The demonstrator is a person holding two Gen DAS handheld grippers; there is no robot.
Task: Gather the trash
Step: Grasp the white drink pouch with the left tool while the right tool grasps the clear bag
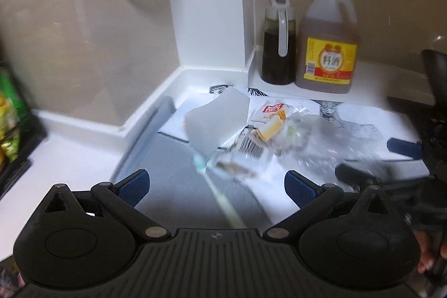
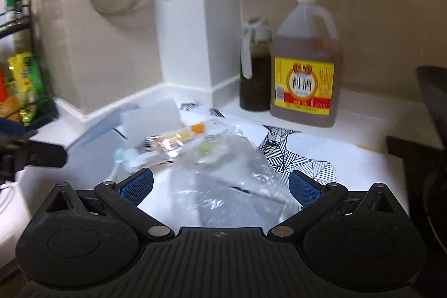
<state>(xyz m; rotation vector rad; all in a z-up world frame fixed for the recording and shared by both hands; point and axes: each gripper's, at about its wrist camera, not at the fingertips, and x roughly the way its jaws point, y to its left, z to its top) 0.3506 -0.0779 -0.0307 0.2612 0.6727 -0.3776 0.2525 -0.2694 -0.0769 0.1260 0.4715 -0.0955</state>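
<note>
Right gripper [image 2: 220,187], jaws wide, frames the clear plastic bag [image 2: 223,175]; close low on its crumpled edge. Left gripper [image 1: 216,186] likewise wide, empty.

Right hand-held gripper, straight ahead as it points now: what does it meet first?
Probably the clear plastic bag, lying right between the open right hand-held gripper fingers. Depth is blurry; the snack wrapper sits just beyond.

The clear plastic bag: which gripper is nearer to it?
Right. The right gripper is open with the clear plastic bag between its fingers. The left gripper, also open, sits off to the bag's left.
</note>
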